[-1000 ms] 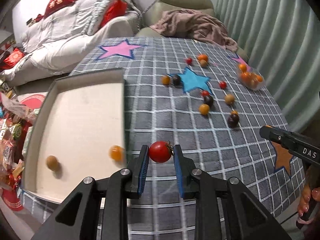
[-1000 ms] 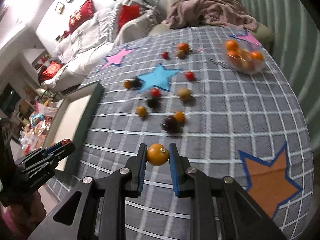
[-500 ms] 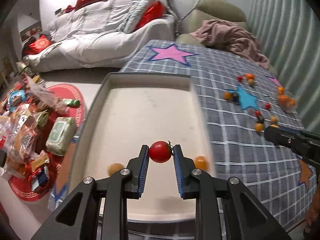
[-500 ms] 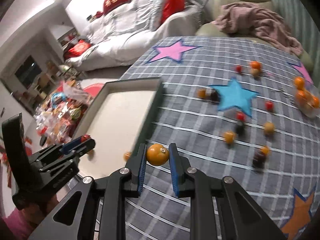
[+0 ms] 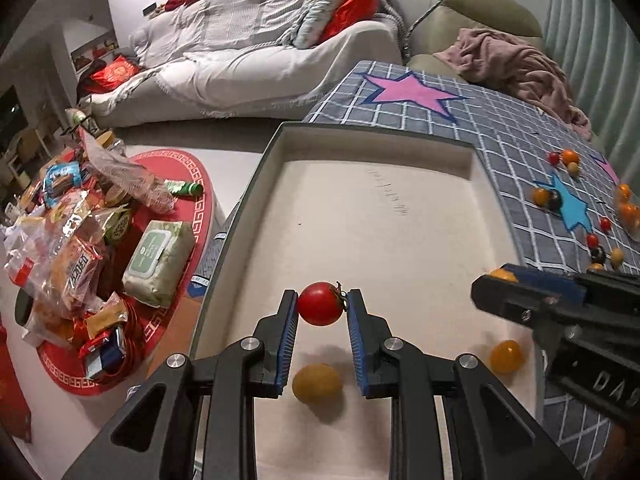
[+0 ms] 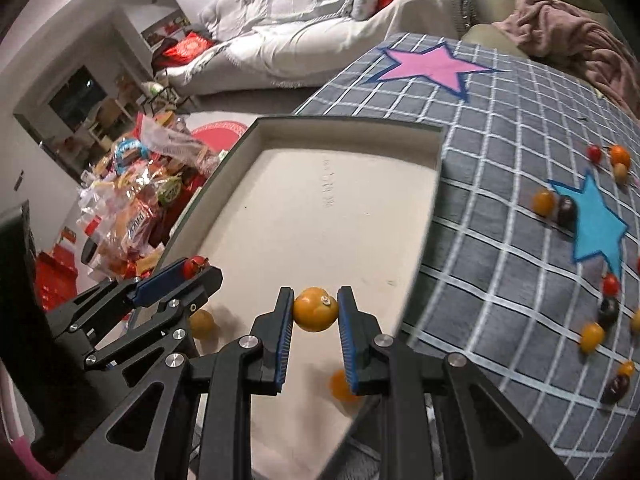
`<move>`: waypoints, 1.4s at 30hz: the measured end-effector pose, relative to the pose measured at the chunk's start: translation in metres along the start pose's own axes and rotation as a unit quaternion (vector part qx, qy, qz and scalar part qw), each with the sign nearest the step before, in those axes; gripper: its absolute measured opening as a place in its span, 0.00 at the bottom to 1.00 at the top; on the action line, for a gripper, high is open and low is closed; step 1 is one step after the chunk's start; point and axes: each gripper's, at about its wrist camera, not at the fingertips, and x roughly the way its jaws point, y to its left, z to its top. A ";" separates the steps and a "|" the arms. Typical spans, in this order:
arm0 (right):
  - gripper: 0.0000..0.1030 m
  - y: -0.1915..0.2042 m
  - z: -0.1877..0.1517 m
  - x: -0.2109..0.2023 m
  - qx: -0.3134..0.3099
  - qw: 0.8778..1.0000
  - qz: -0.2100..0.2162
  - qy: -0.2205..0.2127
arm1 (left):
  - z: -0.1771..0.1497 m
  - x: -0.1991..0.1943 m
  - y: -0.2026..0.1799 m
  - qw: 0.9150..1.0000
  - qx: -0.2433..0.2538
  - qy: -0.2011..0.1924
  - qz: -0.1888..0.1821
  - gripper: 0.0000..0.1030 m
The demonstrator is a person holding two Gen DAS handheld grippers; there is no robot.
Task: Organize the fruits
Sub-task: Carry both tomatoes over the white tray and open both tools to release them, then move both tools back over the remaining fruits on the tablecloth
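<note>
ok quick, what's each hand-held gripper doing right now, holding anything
left hand-held gripper: closed on a red tomato, over the tray
right hand-held gripper: closed on an orange tomato, over the tray

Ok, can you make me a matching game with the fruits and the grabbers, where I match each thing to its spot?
Things:
1. red tomato
2. orange tomato
3. yellow fruit
4. dark fruit

Places:
A. lying in the tray
B. held in the right gripper
C. on the checked cloth, touching the blue star
D. held in the left gripper

Pairs: 1-D, 2-B, 3-A, 4-C
</note>
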 end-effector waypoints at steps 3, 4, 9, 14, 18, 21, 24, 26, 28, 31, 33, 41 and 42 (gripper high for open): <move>0.23 0.004 -0.001 0.010 -0.004 1.000 -0.002 0.010 | -0.001 0.004 0.000 1.000 0.002 0.000 0.008 0.26; 0.24 0.004 -0.001 0.013 -0.006 1.000 -0.003 0.014 | -0.002 0.005 0.000 1.000 0.003 -0.001 0.009 0.26; 0.26 0.000 -0.005 0.023 -0.006 0.999 -0.008 0.036 | -0.003 0.009 -0.005 1.000 0.011 -0.003 0.016 0.26; 0.36 -0.006 -0.005 0.017 0.000 0.999 -0.017 0.029 | -0.003 0.006 -0.001 0.998 -0.001 -0.016 0.054 0.78; 0.68 -0.014 -0.004 0.010 0.019 1.000 0.001 0.018 | -0.002 0.003 0.017 0.999 -0.035 -0.012 0.034 0.82; 0.80 -0.013 -0.004 0.004 0.022 1.000 0.007 0.007 | -0.002 0.000 0.019 0.998 -0.039 -0.013 0.037 0.82; 0.89 -0.013 -0.004 -0.006 0.020 1.000 -0.001 -0.007 | -0.002 -0.003 0.016 0.999 -0.034 -0.013 0.035 0.82; 1.00 -0.016 -0.004 -0.016 0.022 1.000 0.005 -0.021 | -0.003 -0.007 0.010 0.999 -0.028 -0.013 0.031 0.83; 1.00 -0.019 -0.003 -0.025 0.026 0.999 0.001 -0.034 | -0.002 -0.011 0.003 0.999 -0.017 -0.015 0.028 0.83; 1.00 -0.027 -0.002 -0.038 0.031 0.999 -0.002 -0.043 | 0.000 -0.019 -0.008 0.999 -0.002 -0.020 0.025 0.83; 1.00 -0.036 -0.003 -0.046 0.042 0.998 -0.002 -0.048 | 0.002 -0.024 -0.016 0.999 0.004 -0.023 0.023 0.83; 1.00 -0.075 -0.011 -0.070 0.079 0.995 -0.013 -0.065 | 0.007 -0.044 -0.049 0.998 0.038 -0.038 0.016 0.83; 1.00 -0.080 -0.013 -0.073 0.083 0.994 -0.013 -0.067 | 0.007 -0.047 -0.055 0.998 0.043 -0.040 0.016 0.83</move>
